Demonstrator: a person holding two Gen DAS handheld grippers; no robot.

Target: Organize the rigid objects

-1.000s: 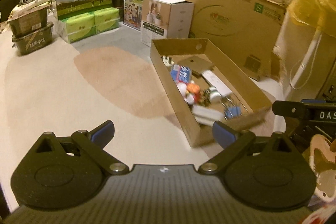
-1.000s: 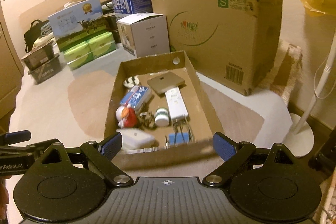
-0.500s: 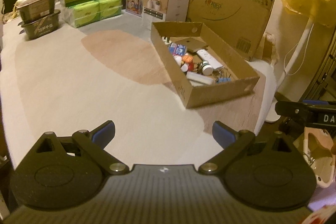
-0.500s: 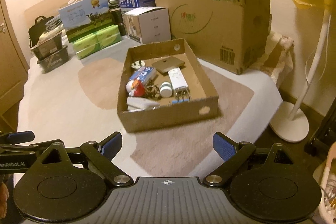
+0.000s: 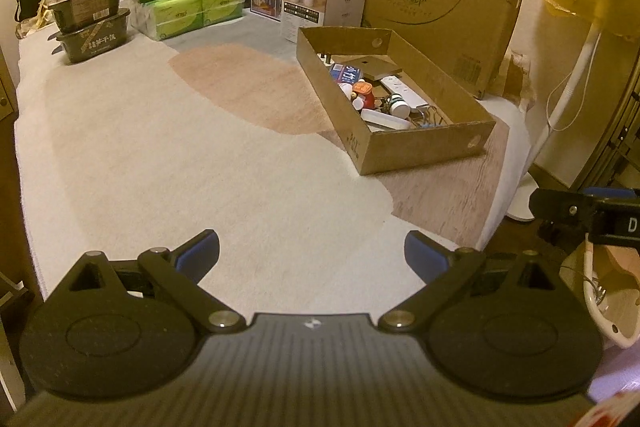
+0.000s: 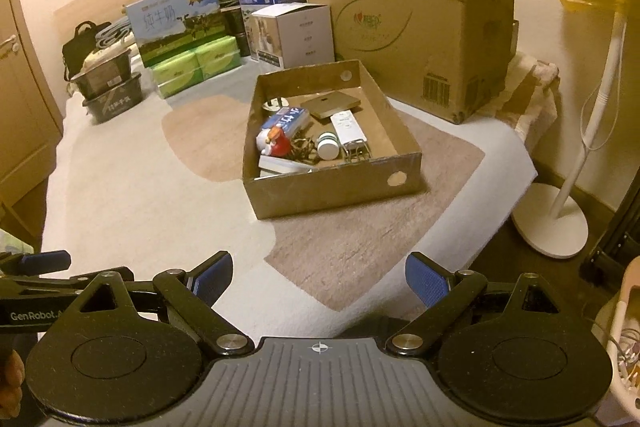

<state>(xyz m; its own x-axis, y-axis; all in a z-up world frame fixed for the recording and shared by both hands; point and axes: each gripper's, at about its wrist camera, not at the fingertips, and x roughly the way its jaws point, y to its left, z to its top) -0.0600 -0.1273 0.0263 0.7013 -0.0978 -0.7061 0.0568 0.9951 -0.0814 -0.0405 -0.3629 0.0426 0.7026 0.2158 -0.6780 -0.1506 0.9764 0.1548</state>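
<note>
Both claws are spread wide with nothing in them, left gripper and right gripper hovering over the near edge of the bed cover. The shallow cardboard tray sits well ahead of them, toward the cover's right edge. Inside it: a white remote, a red-and-white toy, a blue-and-white packet. Behind it stands a big carton.

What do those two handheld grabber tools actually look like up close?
Each is matte black plastic. The left gripper and right gripper both have two round disc-shaped housings, angled link bars with silver pivot pins, a ribbed grey centre plate with a small crosshair mark, and blue rubbery fingertips. White "GenRobot" lettering shows on the left tool's side in the right wrist view. No cables are visible.
</note>
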